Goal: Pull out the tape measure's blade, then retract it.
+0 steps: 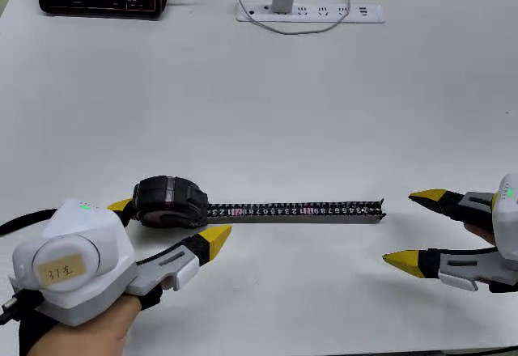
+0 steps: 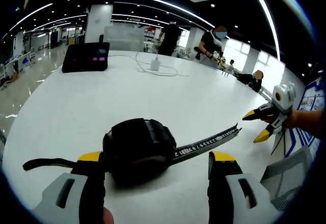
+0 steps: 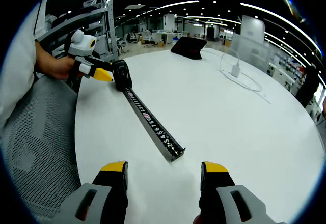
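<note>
Near left: left gripper jaws apart, straddling tape measure case on table, not clamped. Pulled out flat: blade, long axis left-right, hook at right end. Near right: right gripper jaws apart, empty, just beyond hook, facing along blade. Probably retract next; right gripper nearer hook, left nearer case.

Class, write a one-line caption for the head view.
Left gripper open astride the tape measure case, blade drawn out across the white table, right gripper open near its tip.
</note>
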